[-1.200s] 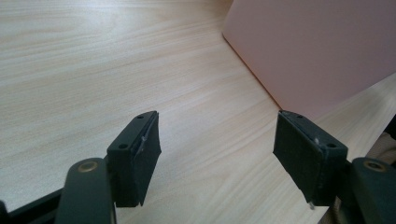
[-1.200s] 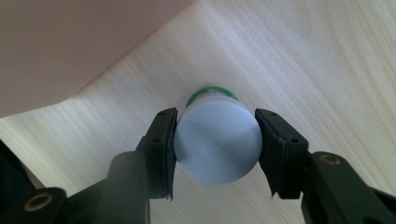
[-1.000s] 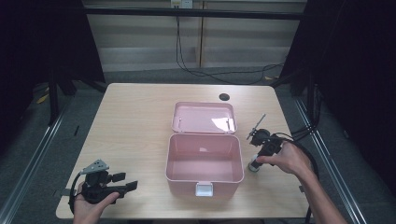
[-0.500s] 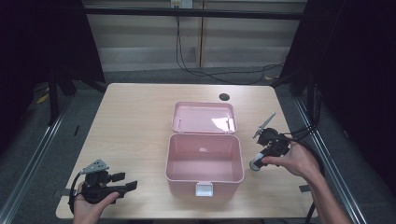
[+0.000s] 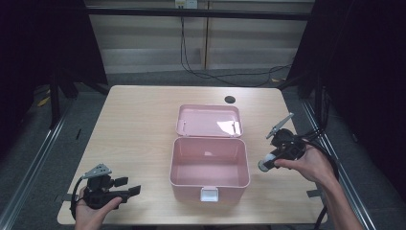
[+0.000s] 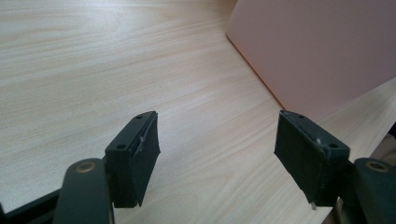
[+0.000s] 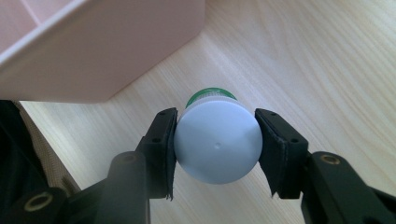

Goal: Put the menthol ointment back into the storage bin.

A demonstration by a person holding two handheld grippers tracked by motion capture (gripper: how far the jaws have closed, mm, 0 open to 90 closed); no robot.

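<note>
An open pink box (image 5: pixel 209 142) stands mid-table, its lid (image 5: pixel 208 120) folded back flat behind it and its inside bare. To its right, my right gripper (image 5: pixel 266 164) is shut on a small white bottle (image 5: pixel 263 166) with a green band, held a little above the table. In the right gripper view both pads press the bottle's (image 7: pixel 217 142) round white bottom, with the box wall (image 7: pixel 93 51) to the upper left. My left gripper (image 5: pixel 128 186) rests near the table's front left corner, open with nothing between its pads (image 6: pixel 140 149). The box's side (image 6: pixel 317 51) shows ahead on the right.
A dark round hole (image 5: pixel 230 99) sits in the light wood table (image 5: pixel 134 124) behind the lid. A cable trails from the right gripper off the right edge. A piece of tape (image 5: pixel 313 193) lies near the front right corner.
The right hand has lifted the bottle off the table and drawn it slightly right and back. The left hand has stayed put.
</note>
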